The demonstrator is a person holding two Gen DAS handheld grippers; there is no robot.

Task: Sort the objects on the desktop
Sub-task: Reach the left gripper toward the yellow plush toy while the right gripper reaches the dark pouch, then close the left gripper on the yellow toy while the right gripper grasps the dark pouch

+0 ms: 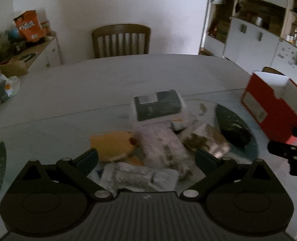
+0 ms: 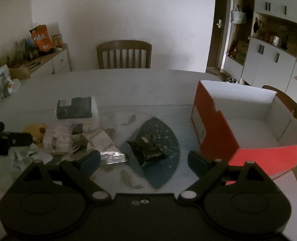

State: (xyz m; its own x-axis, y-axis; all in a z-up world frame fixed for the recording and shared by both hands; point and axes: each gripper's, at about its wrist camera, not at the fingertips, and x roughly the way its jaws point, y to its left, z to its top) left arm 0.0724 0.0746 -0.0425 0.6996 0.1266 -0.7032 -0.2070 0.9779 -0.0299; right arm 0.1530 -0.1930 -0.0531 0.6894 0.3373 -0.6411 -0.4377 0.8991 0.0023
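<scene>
My left gripper (image 1: 146,156) is open above a blurred pile: a yellow plush toy (image 1: 112,143), a white wrapped packet (image 1: 162,142) and a white printed packet (image 1: 136,175). A dark box (image 1: 158,105) lies behind the pile. In the right wrist view my right gripper (image 2: 144,159) is open just in front of a dark green packet (image 2: 147,149) on a blue mat (image 2: 162,138), with a silver foil packet (image 2: 108,146) to the left. A red box (image 2: 214,128) with a white, empty inside stands at the right. The left gripper's body (image 2: 1,140) shows at the left edge.
A wooden chair (image 2: 124,54) stands behind the white table (image 2: 138,84). A sideboard (image 2: 47,60) with an orange snack bag is at the back left. White cabinets (image 2: 269,64) fill the right. Another chair back (image 2: 285,98) rises behind the red box.
</scene>
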